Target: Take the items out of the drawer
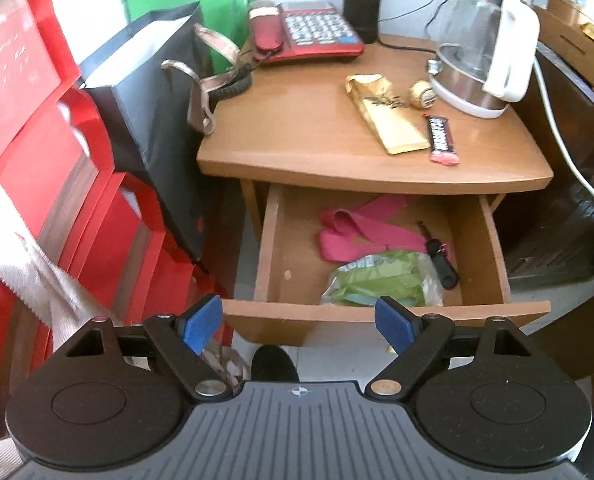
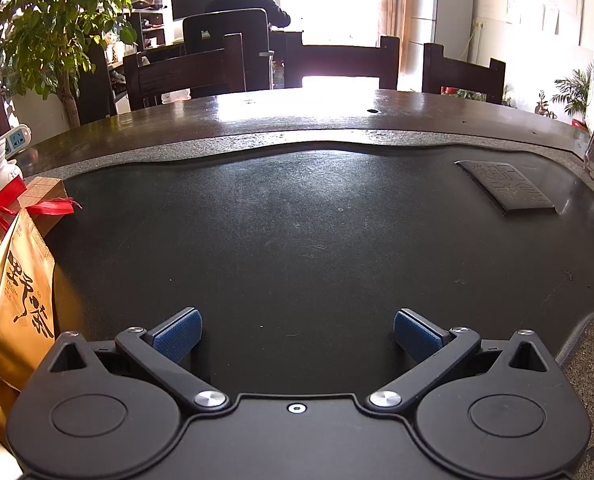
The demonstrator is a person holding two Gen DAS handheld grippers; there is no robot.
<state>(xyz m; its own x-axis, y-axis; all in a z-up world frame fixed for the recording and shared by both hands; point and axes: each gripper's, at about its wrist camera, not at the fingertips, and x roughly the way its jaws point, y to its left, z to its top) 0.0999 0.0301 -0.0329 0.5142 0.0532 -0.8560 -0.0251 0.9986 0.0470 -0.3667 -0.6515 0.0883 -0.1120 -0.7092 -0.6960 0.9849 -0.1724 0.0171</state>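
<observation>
A small wooden bedside stand sits among red gift bags and a dark paper bag, its surface [image 1: 297,120] carrying a red telephone [image 1: 309,32], a glass kettle [image 1: 481,52], a gold packet [image 1: 389,116] and a dark snack bar [image 1: 441,140]. Nearest the camera, the left gripper [image 1: 297,324] hangs just in front of the pulled-out drawer [image 1: 385,312], jaws wide apart and empty. Just behind the drawer front lies a green plastic packet [image 1: 381,280]; it looks light, soft and crinkly, likely slippery, so a pinch across its bunched upper edge should hold better than a squeeze on the flat face. Beside it, toward the right wall, a black-handled key or small tool [image 1: 443,258] looks stiff and thin, best taken across the handle. Farther back, pink straps [image 1: 361,228] lie folded, limp and light, easy to lift at a loop. The right gripper [image 2: 297,336] is well away from all this, over a dark stone tea surface [image 2: 317,220], jaws also spread with nothing between them.
</observation>
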